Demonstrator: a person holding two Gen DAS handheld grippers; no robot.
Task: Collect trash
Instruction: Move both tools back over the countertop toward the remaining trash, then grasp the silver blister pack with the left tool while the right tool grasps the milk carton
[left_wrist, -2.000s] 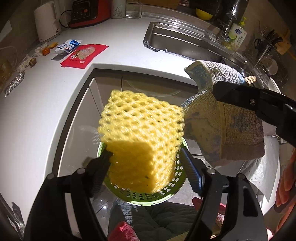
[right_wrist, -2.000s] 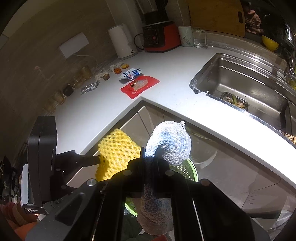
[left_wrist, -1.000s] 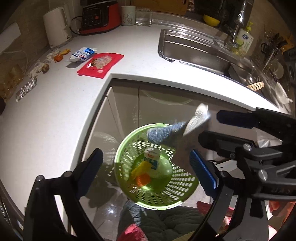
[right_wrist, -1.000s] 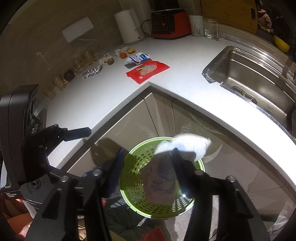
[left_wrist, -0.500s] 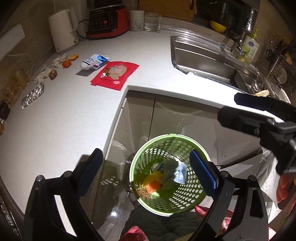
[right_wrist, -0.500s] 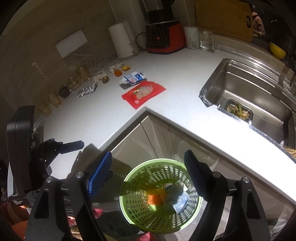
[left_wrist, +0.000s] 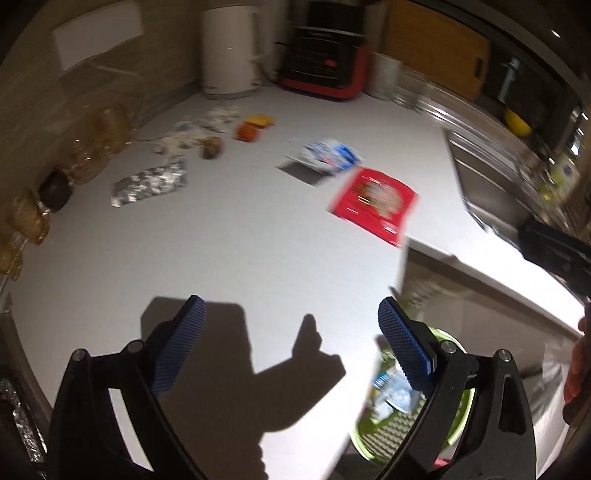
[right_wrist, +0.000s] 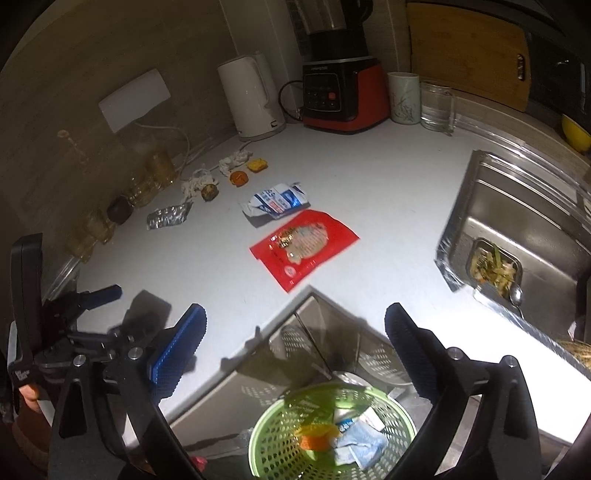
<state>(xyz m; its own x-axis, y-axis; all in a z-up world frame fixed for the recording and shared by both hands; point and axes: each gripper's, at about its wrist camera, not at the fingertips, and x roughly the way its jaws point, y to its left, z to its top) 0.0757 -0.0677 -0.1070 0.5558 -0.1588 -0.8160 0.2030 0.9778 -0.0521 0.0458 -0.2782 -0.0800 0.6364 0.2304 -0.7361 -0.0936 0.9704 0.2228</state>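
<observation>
A green perforated basket (right_wrist: 266, 439) sits on the floor below the counter corner, holding a cloth, an orange scrap and a small carton. My right gripper (right_wrist: 293, 334) hangs above it, its jaws opening wide with nothing between them. My left gripper (left_wrist: 290, 325) is open and empty over the white counter (left_wrist: 207, 236); the basket (left_wrist: 458, 417) shows behind its right finger. On the counter lie a red wrapper (right_wrist: 304, 245) (left_wrist: 373, 203), a blue-white carton (right_wrist: 275, 201) (left_wrist: 327, 155), a foil blister pack (right_wrist: 168, 216) (left_wrist: 149, 184), crumpled tissues (right_wrist: 195, 181) and small orange scraps (right_wrist: 238, 178).
A white kettle (right_wrist: 251, 98), a red-black blender (right_wrist: 341, 92), a mug (right_wrist: 404, 96) and a glass (right_wrist: 436, 105) stand along the back wall. Amber jars (right_wrist: 155, 173) line the left wall. The steel sink (right_wrist: 524, 229) lies at the right, with a food-filled strainer (right_wrist: 495, 266).
The yellow foam net and the cloth dropped from the grippers into the basket. Both grippers opened, then swung up and left from over the basket towards the counter.
</observation>
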